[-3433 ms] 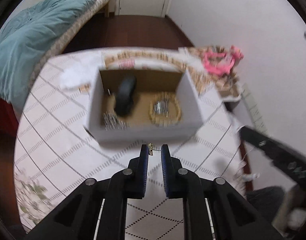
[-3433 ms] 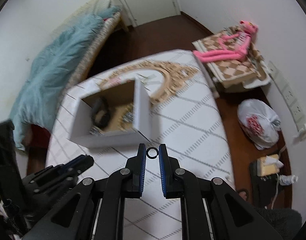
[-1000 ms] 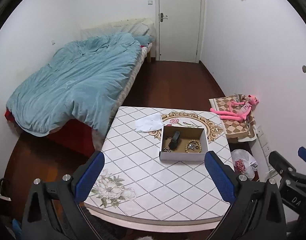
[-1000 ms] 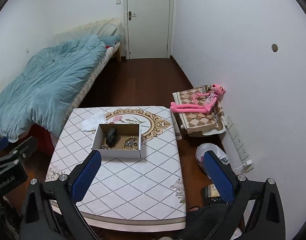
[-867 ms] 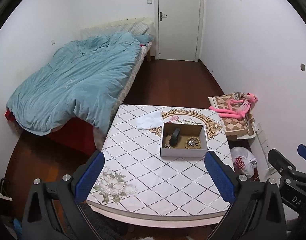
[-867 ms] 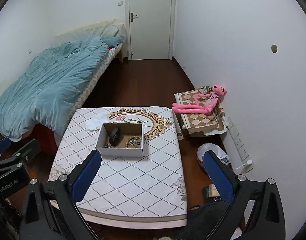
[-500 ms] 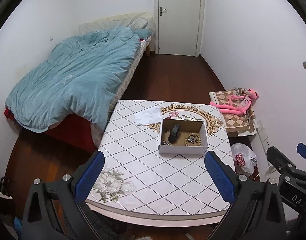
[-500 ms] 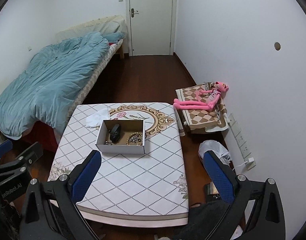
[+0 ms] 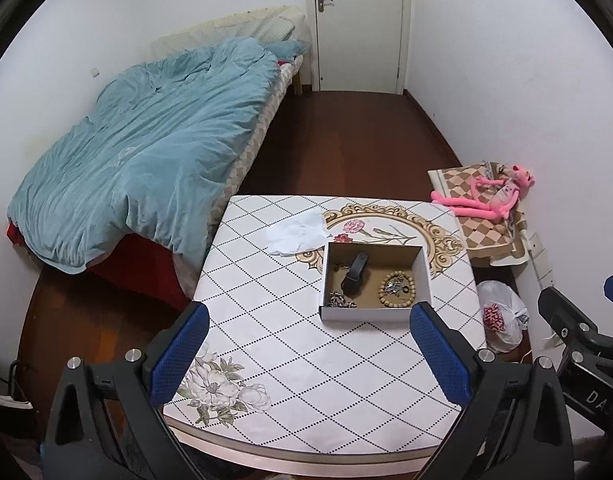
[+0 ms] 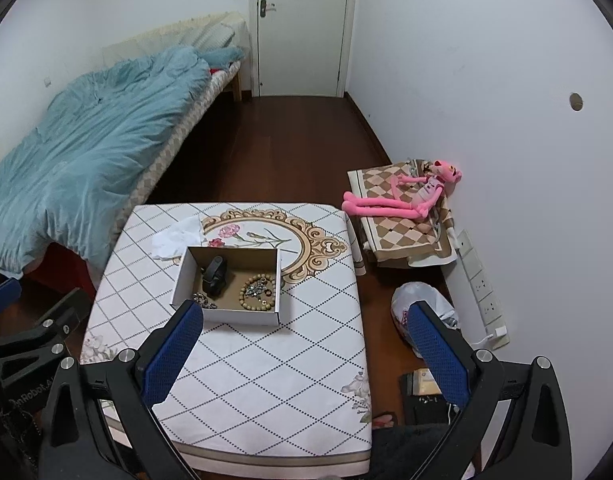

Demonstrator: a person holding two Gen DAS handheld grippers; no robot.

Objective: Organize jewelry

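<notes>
A small white cardboard box (image 9: 326,276) (image 10: 181,276) stands on the patterned table (image 9: 290,360) (image 10: 266,380). Inside it lie a black watch band (image 9: 355,272) (image 10: 215,275), a wooden bead bracelet (image 9: 397,289) (image 10: 258,292) and a silvery chain (image 9: 339,301) (image 10: 204,301). My left gripper (image 9: 308,354) is wide open and empty, held high and back from the table. My right gripper (image 10: 302,354) is also wide open and empty, high above the table's near edge. The right gripper shows at the right edge of the left wrist view (image 9: 578,344).
A crumpled white tissue (image 9: 296,234) (image 10: 176,240) lies behind the box. A bed with a teal duvet (image 9: 146,160) is at the left. A pink plush toy (image 10: 410,196) lies on a checkered mat at the right wall, with a plastic bag (image 10: 418,308) on the floor.
3.4 s ago both grippers were shut on small jewelry pieces just in front of the box. Now both are wide open, empty and pulled far back. Over the last second the views shift only slightly.
</notes>
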